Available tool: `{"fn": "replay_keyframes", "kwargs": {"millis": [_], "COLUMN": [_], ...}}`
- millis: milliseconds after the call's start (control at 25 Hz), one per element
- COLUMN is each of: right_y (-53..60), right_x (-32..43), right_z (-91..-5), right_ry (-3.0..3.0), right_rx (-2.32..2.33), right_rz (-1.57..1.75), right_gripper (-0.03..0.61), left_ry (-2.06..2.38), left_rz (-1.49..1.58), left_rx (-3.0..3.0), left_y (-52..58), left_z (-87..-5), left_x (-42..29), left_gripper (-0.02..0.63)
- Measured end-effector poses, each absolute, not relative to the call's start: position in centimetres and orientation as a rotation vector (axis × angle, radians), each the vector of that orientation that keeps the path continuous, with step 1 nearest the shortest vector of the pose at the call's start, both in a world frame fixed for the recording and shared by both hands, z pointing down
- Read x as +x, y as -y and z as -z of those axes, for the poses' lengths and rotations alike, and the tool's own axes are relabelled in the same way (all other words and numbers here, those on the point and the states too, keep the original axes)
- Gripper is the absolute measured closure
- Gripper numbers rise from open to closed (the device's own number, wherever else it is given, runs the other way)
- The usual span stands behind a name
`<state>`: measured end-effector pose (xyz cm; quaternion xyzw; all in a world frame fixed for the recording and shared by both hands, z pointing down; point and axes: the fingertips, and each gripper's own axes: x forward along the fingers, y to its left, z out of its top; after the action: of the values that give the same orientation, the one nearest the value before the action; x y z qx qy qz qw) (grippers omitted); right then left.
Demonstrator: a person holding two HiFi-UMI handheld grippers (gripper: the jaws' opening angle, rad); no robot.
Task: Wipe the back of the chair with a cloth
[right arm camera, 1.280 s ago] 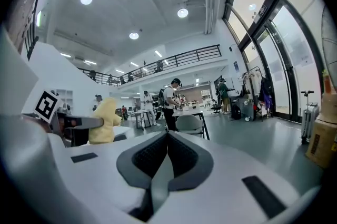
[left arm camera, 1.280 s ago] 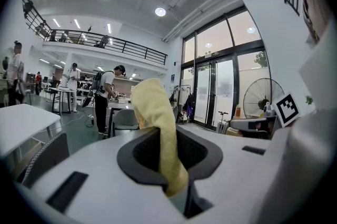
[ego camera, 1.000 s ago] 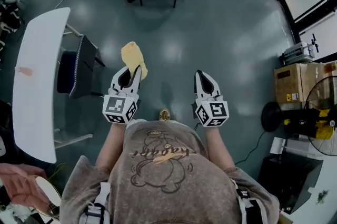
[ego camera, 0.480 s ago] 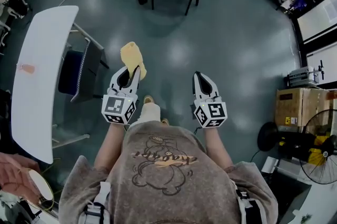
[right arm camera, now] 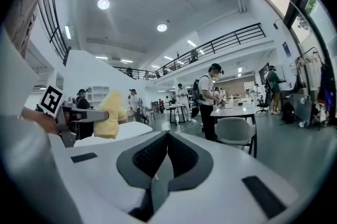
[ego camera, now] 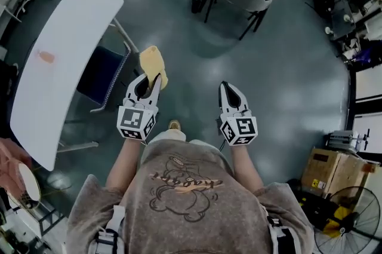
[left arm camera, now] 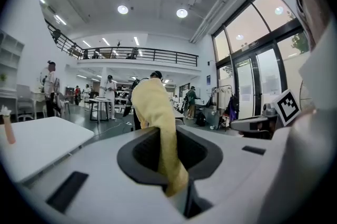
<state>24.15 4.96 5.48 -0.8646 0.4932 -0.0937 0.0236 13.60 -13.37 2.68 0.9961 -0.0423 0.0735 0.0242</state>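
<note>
Sitting under the white table [ego camera: 59,61] at left, the chair [ego camera: 98,76] shows its back to the person. Next, the left gripper [ego camera: 147,83] pinches the yellow cloth [ego camera: 152,61] upright, ready for wiping; the right gripper [ego camera: 231,91] rides alongside, jaws together on nothing.

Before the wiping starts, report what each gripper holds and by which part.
Left gripper pinches the yellow cloth by one end; the rest stands beyond the jaws. Right gripper: shut, empty.
</note>
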Motion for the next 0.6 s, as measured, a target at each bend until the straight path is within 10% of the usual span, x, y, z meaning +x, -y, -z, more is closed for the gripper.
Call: {"fn": "replay_keyframes", "kwargs": {"millis": [600], "right_y": [9.5], "right_x": [22.1], "right_z": [-6.4], "right_ry": [-2.224], "right_rx": [-2.218], "right_rz": [0.334], "right_gripper": [0.553], "left_ry": [0.888], "left_rz": [-0.268], "left_rx": [2.884], "left_y": [20.1], "left_z": [-4.8], "left_x": [4.6], "left_gripper": [0.551]}}
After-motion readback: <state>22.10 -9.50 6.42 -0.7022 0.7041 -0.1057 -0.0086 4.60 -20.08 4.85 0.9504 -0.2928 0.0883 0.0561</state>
